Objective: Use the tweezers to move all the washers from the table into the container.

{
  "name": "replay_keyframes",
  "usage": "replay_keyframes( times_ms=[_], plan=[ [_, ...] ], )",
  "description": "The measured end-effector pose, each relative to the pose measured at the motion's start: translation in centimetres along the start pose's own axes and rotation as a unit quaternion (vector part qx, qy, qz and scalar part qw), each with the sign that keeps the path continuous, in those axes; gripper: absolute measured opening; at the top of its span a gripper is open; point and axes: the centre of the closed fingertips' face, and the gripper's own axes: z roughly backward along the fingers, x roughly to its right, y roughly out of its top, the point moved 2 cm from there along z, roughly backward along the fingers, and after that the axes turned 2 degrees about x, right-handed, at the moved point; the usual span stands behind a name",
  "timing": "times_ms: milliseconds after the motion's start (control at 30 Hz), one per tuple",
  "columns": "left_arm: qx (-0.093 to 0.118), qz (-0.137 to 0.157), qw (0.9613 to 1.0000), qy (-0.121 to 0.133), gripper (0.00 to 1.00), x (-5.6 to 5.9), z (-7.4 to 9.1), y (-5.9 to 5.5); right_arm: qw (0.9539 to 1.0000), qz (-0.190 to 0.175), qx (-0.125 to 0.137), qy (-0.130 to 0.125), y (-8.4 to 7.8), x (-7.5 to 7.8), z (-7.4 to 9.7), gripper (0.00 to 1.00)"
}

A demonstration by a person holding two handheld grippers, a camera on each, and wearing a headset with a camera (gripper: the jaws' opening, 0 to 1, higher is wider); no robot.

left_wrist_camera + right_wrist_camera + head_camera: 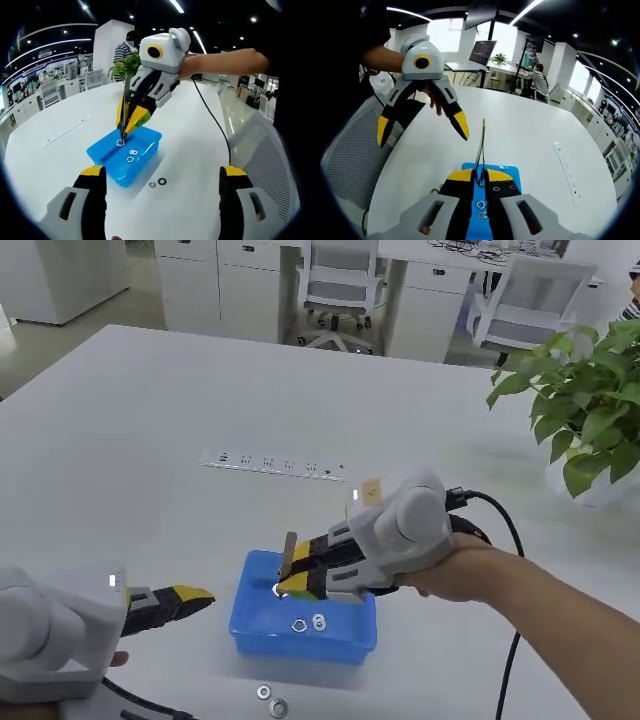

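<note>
The tweezers (289, 558) stand nearly upright in the right tongs (300, 575), which are clenched on them. Their tips meet one washer (120, 143) inside the blue container (300, 645); whether it is lifted or resting cannot be told. Two more washers (299, 625) lie close together on the container's floor. A loose pair of washers (263, 692) lies on the white surface (150, 420) just beside the container's wall, toward the near edge. The left tongs (185, 600) hover released, jaws wide apart, near the container's left side. A power strip (272, 464) lies beyond, toward the far edge.
</note>
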Motion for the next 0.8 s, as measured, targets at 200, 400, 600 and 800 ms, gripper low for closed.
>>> replay_keyframes(
  times_ms=[200,400,600,800],
  plan=[
    [0.001,0.001,1.0000,0.005,0.99,-0.5,0.1,-0.1,0.9999,0.010,-0.002,0.007,-0.6,0.4,-0.9,0.09],
    [0.006,-0.001,0.9999,0.010,0.98,-0.7,0.1,0.4,0.9998,0.014,-0.005,0.014,-1.3,0.7,-1.7,0.09],
    [0.009,-0.003,0.9999,0.012,0.96,-1.1,-0.1,1.0,0.9997,0.010,-0.009,0.022,-2.3,0.9,-2.5,0.09],
    [0.015,-0.010,0.9997,0.017,0.90,-1.7,-0.3,1.7,0.9996,0.004,-0.011,0.027,-3.0,1.1,-3.1,0.09]
  ],
)
